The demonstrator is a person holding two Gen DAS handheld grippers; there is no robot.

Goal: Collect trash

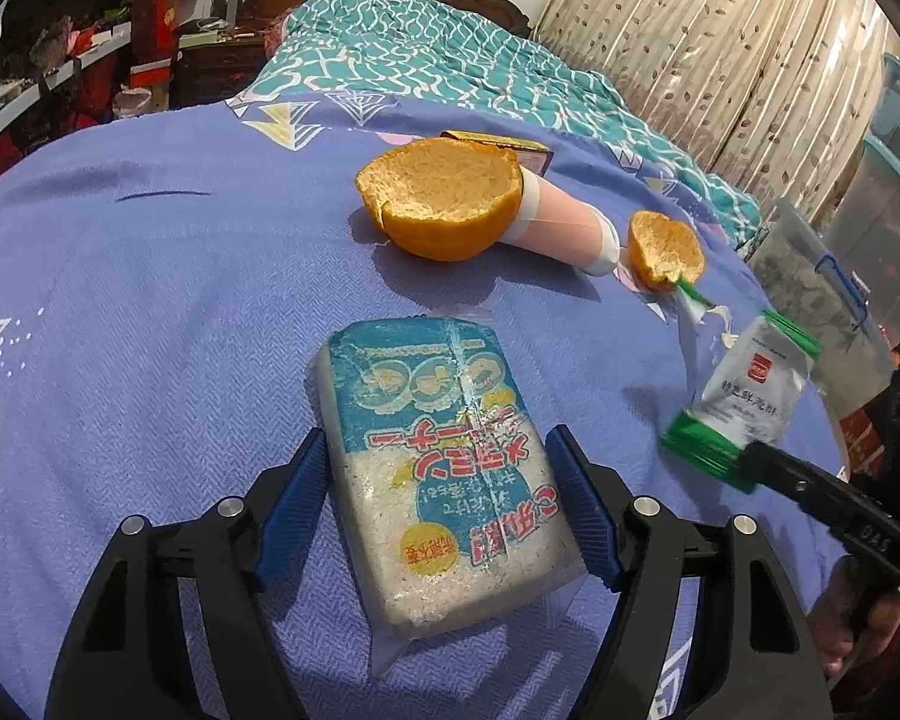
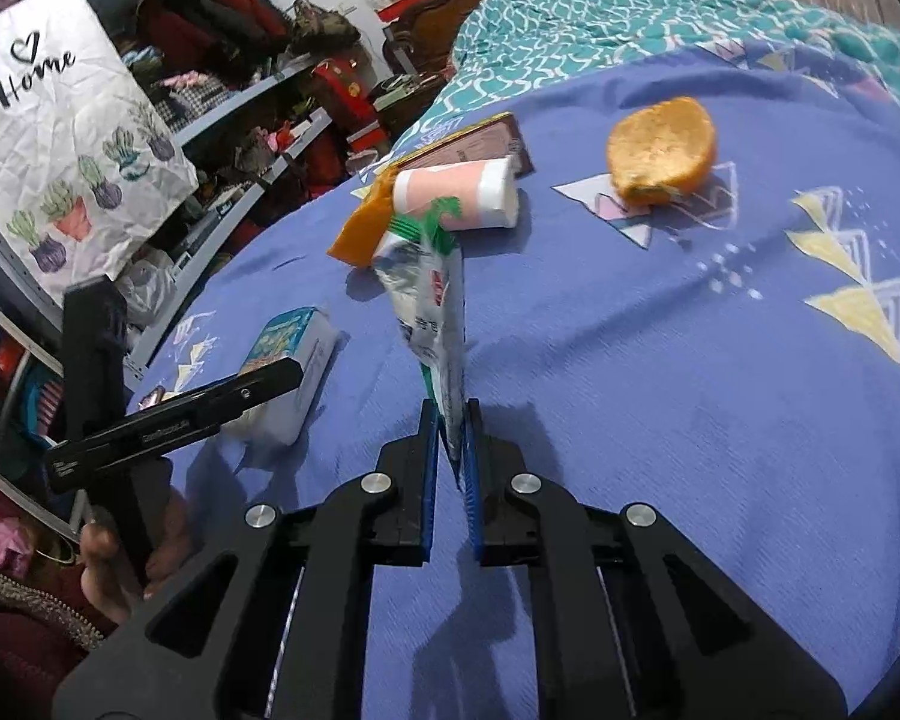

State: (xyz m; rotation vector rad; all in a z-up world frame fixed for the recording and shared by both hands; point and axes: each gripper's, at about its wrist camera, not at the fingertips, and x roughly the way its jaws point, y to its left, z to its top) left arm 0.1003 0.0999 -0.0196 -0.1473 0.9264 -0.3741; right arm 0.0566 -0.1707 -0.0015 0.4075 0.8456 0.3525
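Blue-and-white plastic fills the lower middle of our left wrist view: the rice-cake packet (image 1: 444,468) lies on the purple bedsheet (image 1: 150,312), its long axis running up the frame along the fingers. Our left gripper (image 1: 444,504) stands spread on either side of it, pads just beside its long edges but, as far as we can tell, not yet pressing. Up and right lie the big orange peel (image 1: 444,204), the pink roll (image 1: 564,228) and the small orange peel (image 1: 666,252). At the right edge, our right gripper (image 2: 450,438) is pressed together on the green-edged sachet (image 2: 432,300), lifted clear of the sheet.
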